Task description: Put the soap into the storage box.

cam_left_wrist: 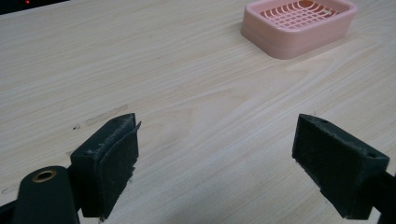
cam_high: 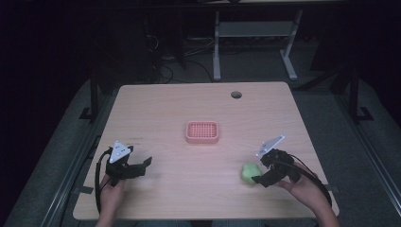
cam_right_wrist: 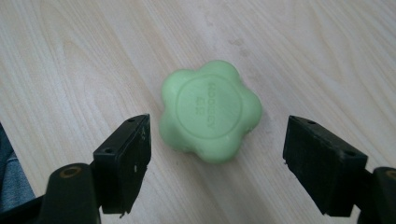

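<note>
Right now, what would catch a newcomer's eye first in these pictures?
A pale green, flower-shaped bar of soap lies on the light wooden table, just ahead of the open right hand-held gripper. A pink plastic soap dish with a grid floor sits mid-table. The left hand-held gripper waits open near the left edge.

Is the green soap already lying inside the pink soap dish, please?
No, the green soap lies on the bare table beside the right tongs, well apart from the pink soap dish.
</note>
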Demonstrator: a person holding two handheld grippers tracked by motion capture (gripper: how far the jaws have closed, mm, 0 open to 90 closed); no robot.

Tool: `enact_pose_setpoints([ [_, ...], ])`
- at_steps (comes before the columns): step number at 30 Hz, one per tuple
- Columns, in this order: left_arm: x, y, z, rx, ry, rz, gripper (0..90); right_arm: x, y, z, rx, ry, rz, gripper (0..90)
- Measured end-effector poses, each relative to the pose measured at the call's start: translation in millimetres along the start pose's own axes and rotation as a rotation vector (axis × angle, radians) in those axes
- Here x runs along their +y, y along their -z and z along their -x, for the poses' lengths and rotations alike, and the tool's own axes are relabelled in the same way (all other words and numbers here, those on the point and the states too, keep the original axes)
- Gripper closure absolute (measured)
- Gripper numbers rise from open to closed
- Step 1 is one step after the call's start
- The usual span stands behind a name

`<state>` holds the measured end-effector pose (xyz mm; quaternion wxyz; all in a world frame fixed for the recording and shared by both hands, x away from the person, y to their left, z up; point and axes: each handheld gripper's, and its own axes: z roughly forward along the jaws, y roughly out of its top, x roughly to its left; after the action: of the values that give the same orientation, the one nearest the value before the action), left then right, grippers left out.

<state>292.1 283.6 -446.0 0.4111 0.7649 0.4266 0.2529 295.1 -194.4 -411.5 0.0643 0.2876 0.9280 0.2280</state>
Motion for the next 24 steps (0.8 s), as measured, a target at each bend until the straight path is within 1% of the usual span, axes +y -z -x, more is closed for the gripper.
enact_pose_setpoints([
  [4,-0.1,0.3,-0.3,0.001,-0.002,-0.001,14.1,3.8,-5.5,-0.9,0.0,0.024,-0.01,22.9],
  [7,-0.2,0.5,-0.5,0.0,-0.002,0.004,14.2,7.2,-9.2,-1.5,0.005,0.026,-0.025,22.9],
  [10,-0.2,1.0,-1.0,0.0,-0.002,0.0,14.2,10.0,-13.0,-2.1,-0.001,0.039,-0.042,22.9],
  [15,-0.1,1.1,-1.2,-0.001,-0.003,-0.002,14.2,13.2,-20.0,-2.7,0.005,0.041,-0.068,22.9],
  [24,0.0,0.9,-0.4,-0.001,-0.001,0.006,14.2,18.1,-31.4,-3.6,-0.008,0.065,-0.116,22.7],
])
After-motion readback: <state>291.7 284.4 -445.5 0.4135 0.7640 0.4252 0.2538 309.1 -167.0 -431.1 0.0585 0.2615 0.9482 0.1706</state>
